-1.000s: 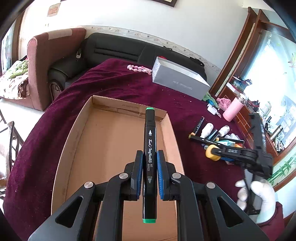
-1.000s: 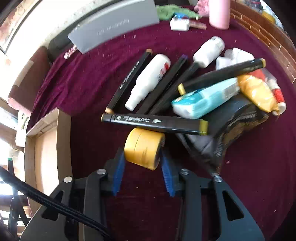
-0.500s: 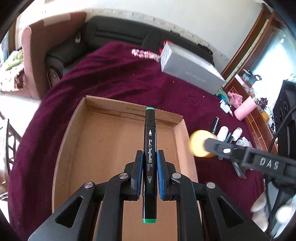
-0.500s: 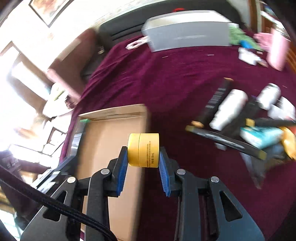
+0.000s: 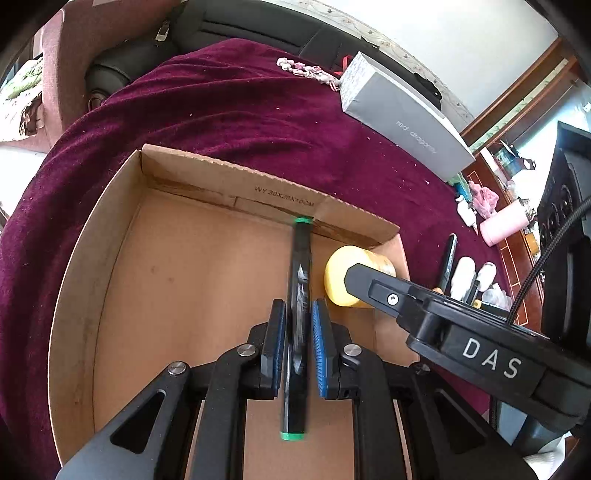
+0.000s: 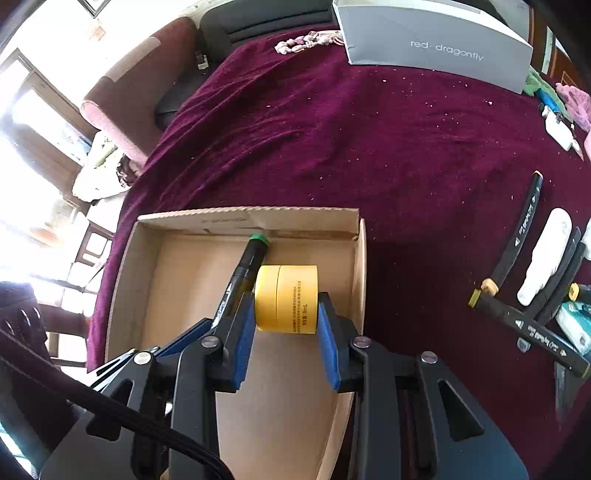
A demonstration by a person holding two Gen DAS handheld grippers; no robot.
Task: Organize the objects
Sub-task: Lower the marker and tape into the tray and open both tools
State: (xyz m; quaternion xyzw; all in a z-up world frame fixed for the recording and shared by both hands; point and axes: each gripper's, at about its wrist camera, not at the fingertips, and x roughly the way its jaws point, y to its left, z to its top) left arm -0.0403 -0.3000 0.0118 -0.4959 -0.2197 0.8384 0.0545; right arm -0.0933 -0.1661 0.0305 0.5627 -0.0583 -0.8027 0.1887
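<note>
An open cardboard box (image 5: 92,236) (image 6: 358,258) sits on the maroon cloth. My left gripper (image 5: 297,321) stands inside it with its jaws slightly parted around a black marker with green caps (image 5: 300,280); the marker is blurred and its far tip is near the box's back wall. The marker also shows in the right wrist view (image 6: 245,267). My right gripper (image 6: 286,317) is shut on a small yellow jar (image 6: 288,297) and holds it over the box's right side, just right of the marker. The jar shows in the left wrist view (image 5: 341,273).
Right of the box lie several black markers (image 6: 524,225), white bottles (image 6: 545,254) and a teal packet (image 6: 572,325). A grey shoe box (image 6: 436,40), pink beads (image 6: 306,38) and a pink cup (image 5: 504,223) stand at the back. A sofa (image 5: 258,29) lies beyond the table.
My right gripper lifted the yellow jar from the pile and carried it left over the box. My left gripper lowered the marker into the box and its jaws have parted slightly; the marker blurs.
</note>
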